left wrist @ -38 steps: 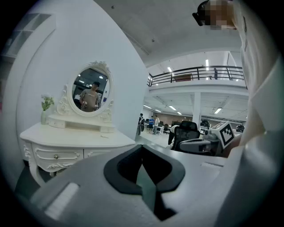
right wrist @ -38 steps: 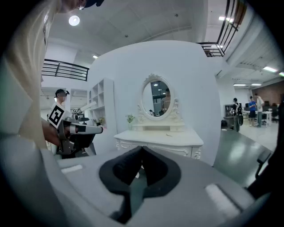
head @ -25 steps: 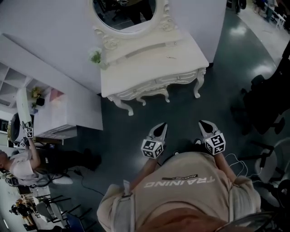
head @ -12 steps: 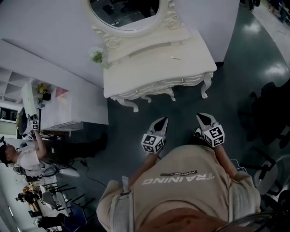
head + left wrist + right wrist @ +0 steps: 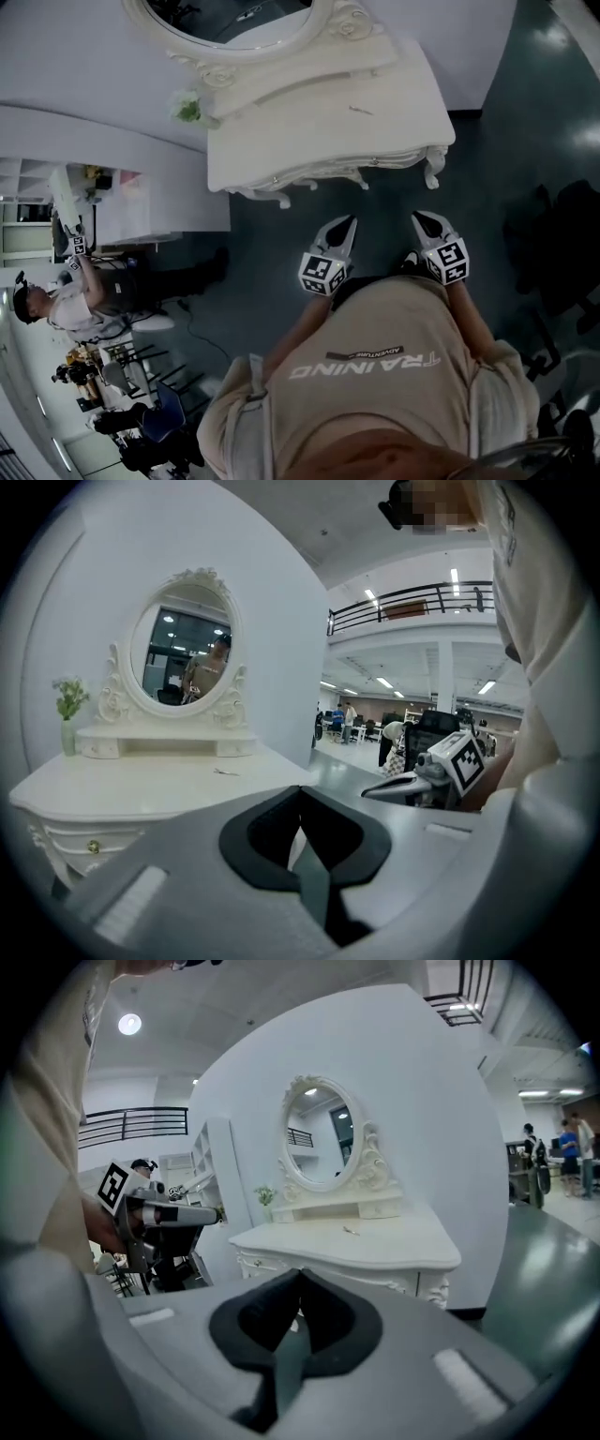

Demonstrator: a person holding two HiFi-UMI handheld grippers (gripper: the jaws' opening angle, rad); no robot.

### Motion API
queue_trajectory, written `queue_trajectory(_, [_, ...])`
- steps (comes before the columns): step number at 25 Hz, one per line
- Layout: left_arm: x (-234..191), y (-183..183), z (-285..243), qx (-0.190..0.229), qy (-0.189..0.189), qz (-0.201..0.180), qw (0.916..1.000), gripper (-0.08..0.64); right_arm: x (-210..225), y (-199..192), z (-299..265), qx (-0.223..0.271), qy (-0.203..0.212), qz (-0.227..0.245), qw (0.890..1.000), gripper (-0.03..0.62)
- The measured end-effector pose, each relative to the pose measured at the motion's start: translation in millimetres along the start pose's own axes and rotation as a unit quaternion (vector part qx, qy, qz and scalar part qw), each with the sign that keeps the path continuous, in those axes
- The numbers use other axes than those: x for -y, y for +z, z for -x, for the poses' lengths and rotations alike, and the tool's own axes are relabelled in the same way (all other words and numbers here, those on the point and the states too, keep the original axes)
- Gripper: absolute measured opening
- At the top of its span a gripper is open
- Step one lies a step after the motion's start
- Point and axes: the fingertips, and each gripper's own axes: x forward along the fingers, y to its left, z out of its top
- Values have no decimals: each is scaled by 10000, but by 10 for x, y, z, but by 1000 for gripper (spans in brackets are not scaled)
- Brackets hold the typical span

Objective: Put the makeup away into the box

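We stand on the dark floor (image 5: 281,244) just short of a white dressing table (image 5: 309,141). The left gripper (image 5: 348,222) and right gripper (image 5: 421,217) are held out side by side, both aimed at the table's front edge w/ a strip of floor btwn tips and table. In the left gripper view the two dark pads meet at the tips w/ nothing btwn them. The right gripper view shows the same: jaws together & empty. On the tabletop, toward its right half, lies one small thin item (image 5: 359,111), well apart from both grippers. It's too small for us to tell what it is, so we can't say if it's the makeup. An oval mirror (image 5: 230,23) in a carved frame rises at the table's back w/ a low shelf under it, and a little vase of flowers (image 5: 187,108) stands at the back left corner. Left of the table is a white shelf unit (image 5: 159,202), and beyond it another person (image 5: 66,305) w/ one arm raised. A dark chair (image 5: 562,253) sits at far right
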Motion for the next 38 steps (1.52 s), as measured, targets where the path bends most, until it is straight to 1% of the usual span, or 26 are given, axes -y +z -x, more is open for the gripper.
queue_trajectory(2, [45,81,-111,80,-136,-19,9999,6,74,-15,-45,37,19,-56,10000,3])
queue_trajectory(3, [60,96,-143,67,-188,-93,9998,6,88,-6,-59,48,52,-54,10000,3])
queue_trajectory(5, [82,69,-220,-92,-262,-408,9988,6,113,30,-83,21,150,16,9999,3])
queue_trajectory(7, [123,31,-336,-280,-370,-695,9965,6,173,58,-103,-92,209,213,9995,3])
queue_trajectory(8, [154,34,-399,-320,-444,-713,9960,6,218,60,-106,-158,209,322,9991,3])
queue_trajectory(9, [184,51,-461,-317,-518,-652,9960,6,265,60,-104,-205,204,373,9989,3])
queue_trajectory(13, [178,121,-720,-314,-635,-343,9969,6,459,35,-177,-285,177,157,9993,3])
queue_trajectory(17, [30,25,-921,-494,-818,-317,9949,6,523,-36,-365,-384,128,-1,9992,3])
queue_trajectory(20, [-136,-70,-1040,-631,-970,-245,9930,6,551,-52,-486,-489,43,-42,9988,3])
queue_trajectory(23, [-310,-28,-1238,-696,-1170,-168,9905,6,701,48,-632,-579,-201,-75,9981,3])
queue_trajectory(27, [-669,254,-1567,-524,-1442,-243,9879,6,919,411,-1010,-488,-558,5,9973,3])
queue_trajectory(31, [-1137,487,-1686,-395,-1653,-271,9851,6,886,904,-1517,-210,-713,18,9972,3])
queue_trajectory(34, [-1469,585,-1765,-351,-1763,-286,9833,6,874,1173,-1833,-103,-790,133,9967,3])
queue_trajectory(36, [-1659,613,-1886,-241,-1790,-261,9832,6,960,1278,-1987,-126,-854,272,9959,3])
queue_trajectory(38, [-1858,589,-2021,-177,-1800,-310,9830,6,1065,1333,-2146,-160,-904,312,9953,3])
